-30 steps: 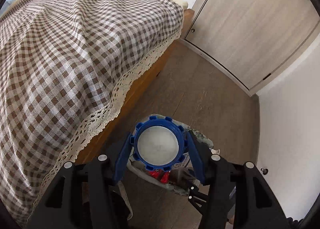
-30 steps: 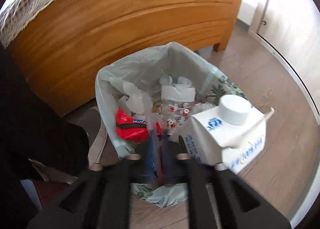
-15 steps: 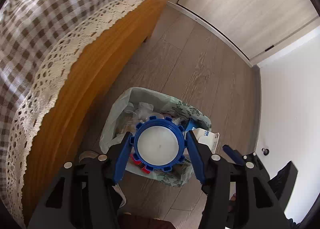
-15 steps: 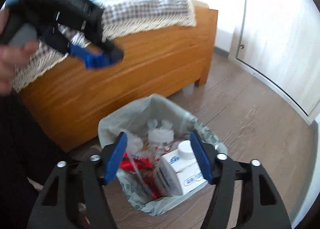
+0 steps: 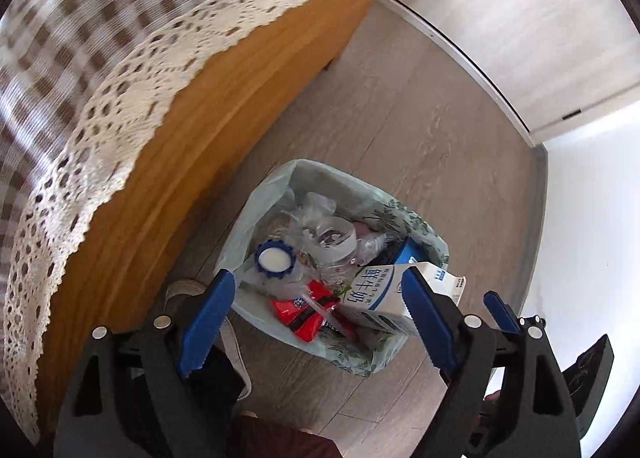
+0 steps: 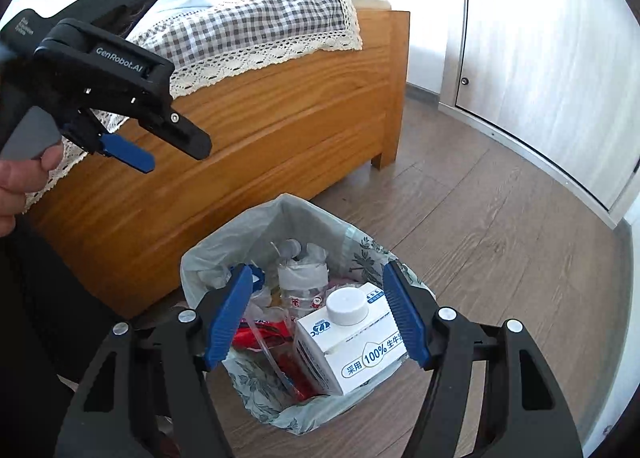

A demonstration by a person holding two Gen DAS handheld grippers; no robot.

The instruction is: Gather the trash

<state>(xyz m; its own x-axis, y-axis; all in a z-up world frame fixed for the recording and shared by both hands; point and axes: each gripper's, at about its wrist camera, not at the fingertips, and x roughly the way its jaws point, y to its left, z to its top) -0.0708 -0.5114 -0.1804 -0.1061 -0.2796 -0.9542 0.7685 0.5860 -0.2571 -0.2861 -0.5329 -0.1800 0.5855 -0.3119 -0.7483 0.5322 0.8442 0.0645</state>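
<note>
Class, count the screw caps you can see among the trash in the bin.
2. A blue cap lies at the bin's bed-side edge; a white cap sits on the milk carton at the opposite side. Others may be buried under the wrappers.

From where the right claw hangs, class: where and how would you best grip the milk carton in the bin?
Probably the milk carton by its flat side walls below the cap, coming from above; it stands nearly upright atop the trash in the bin, sides exposed.
</note>
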